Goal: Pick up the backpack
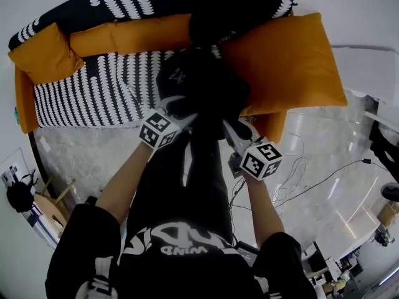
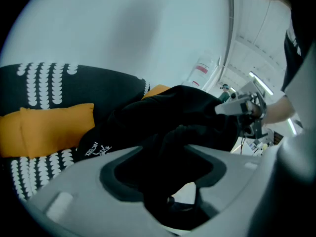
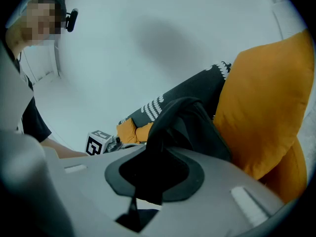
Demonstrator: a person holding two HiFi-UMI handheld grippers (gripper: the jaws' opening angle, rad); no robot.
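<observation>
Backpack (image 1: 199, 83) rests on the sofa (image 1: 93, 92) against the orange cushion (image 1: 287, 61). Your right tool (image 3: 153, 177) is clenched on its strap (image 3: 163, 117); your left tool (image 2: 163, 169) stands released, black fabric between its jaws.

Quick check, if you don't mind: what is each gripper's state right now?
Left gripper: jaws apart, backpack fabric between them, not clearly clamped.
Right gripper: closed on a black strap of the backpack.
</observation>
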